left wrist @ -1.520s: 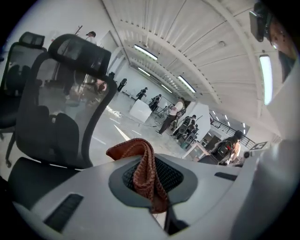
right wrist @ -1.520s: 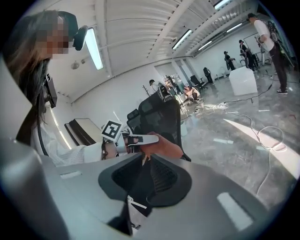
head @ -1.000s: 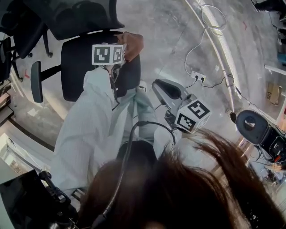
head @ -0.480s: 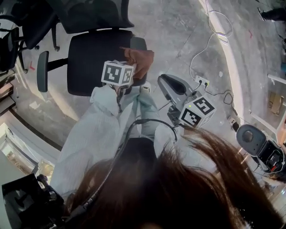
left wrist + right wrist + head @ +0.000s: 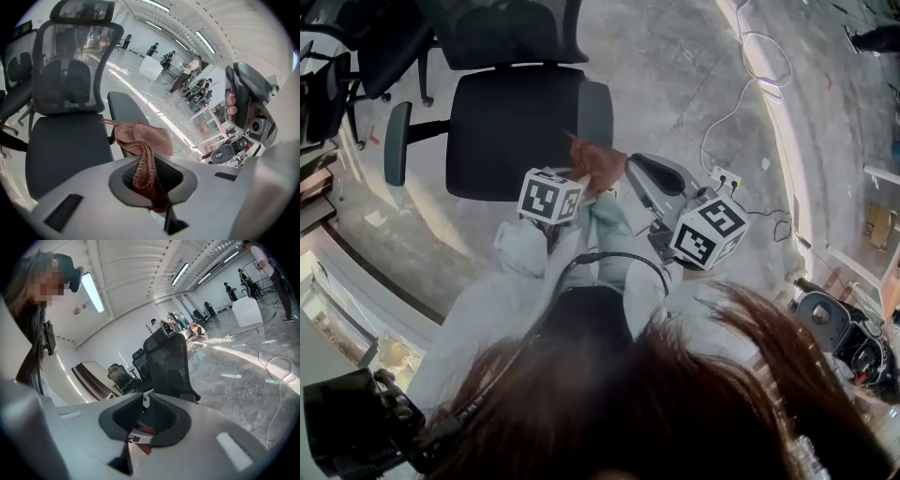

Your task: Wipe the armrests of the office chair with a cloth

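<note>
Close by the armrest (image 5: 595, 108), left gripper (image 5: 150, 180) jaws clamped on cloth (image 5: 140, 138); right gripper (image 5: 143, 420) jaws together; floor cable (image 5: 722, 117) beyond

The left claw (image 5: 584, 176), clamped on the brown cloth (image 5: 600, 161), moves along the armrest (image 5: 596, 111) at the right edge of the office chair (image 5: 511, 131) seat in the head view, from the rear end toward the front. A second ago the cloth lies over the rear part of that pad. Half a second ago it sits near the pad's front end. Now it is past that end, by the seat's front right corner, and the whole pad shows bare.
</note>
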Demonstrator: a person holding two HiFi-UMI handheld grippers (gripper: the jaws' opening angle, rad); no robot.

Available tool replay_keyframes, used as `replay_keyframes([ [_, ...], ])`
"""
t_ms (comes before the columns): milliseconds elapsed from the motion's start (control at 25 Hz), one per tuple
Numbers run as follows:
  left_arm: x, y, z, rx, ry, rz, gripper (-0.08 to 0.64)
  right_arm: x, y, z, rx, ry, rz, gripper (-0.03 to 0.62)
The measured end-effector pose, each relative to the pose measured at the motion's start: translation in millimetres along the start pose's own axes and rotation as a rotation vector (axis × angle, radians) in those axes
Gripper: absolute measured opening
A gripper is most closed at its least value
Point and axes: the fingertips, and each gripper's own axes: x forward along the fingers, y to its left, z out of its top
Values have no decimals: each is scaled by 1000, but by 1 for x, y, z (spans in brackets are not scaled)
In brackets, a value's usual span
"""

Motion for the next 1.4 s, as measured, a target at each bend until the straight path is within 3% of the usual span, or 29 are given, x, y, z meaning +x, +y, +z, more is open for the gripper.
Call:
replay_keyframes([
  [160, 21, 21, 24, 46, -21, 56, 25, 0, -10, -14, -3, 18, 1, 44],
  [440, 55, 59, 111, 101, -56, 140, 25, -6, -30, -26, 10, 100, 15, 44],
  [760, 46, 104, 166, 26, -139, 208, 25, -2, -19, -36, 22, 120, 14, 44],
  [1040, 49, 105, 160, 1, -138, 208, 25, 0, -23, -27, 29, 86, 14, 44],
  [1400, 35, 62, 88, -4, -59, 110, 25, -1, -18, -15, 13, 69, 16, 44],
])
